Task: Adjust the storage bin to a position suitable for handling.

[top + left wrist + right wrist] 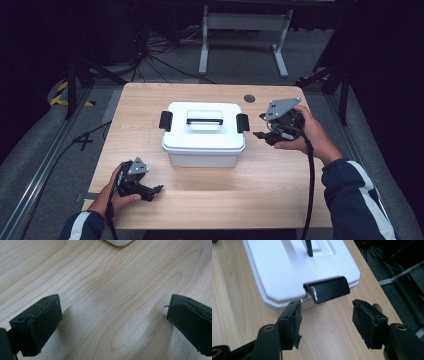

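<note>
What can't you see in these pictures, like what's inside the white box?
- Inside of the white box: hidden by its closed lid in the high view.
- Most of the box in the left gripper view: cut off by the top edge, one corner shows.
- The box's far latch: out of the right gripper view, near latch shows.

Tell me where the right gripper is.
High view: the right gripper hovers open at the table's right side, beside the white box's right black latch.
</note>
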`<state>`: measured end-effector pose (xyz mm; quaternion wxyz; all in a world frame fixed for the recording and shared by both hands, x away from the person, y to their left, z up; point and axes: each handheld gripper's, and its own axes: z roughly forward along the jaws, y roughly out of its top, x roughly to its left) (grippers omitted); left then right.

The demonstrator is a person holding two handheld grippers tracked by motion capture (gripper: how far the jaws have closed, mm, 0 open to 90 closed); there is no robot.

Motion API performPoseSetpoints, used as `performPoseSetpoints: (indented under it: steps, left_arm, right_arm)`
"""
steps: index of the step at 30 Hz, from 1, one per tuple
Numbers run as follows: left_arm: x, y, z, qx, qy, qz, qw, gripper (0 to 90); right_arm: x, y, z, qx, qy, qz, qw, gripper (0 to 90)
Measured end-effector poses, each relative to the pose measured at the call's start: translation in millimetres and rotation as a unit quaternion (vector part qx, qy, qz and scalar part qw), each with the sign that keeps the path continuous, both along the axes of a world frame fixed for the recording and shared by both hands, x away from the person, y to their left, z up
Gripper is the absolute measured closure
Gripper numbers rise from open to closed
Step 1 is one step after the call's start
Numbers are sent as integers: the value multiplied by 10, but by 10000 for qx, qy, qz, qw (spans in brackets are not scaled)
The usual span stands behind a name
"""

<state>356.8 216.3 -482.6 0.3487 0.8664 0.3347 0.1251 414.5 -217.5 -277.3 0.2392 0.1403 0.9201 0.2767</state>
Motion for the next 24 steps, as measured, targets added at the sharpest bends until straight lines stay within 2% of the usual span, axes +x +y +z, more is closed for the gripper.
performPoseSetpoints:
  steps: [5, 14, 24]
  left_arm:
    - [0, 0, 0, 3, -1, -2, 10000, 5]
    - [3, 0, 0, 1, 6, -13, 10000, 5]
    - [-18, 10, 1, 0, -12, 13, 10000, 8]
  right_arm:
    - [59, 190, 45, -230, -20, 126, 9997, 445]
    - [143, 522, 71, -581, -42, 375, 9976, 447]
    - [233, 813, 83, -777, 21, 621, 9950, 488]
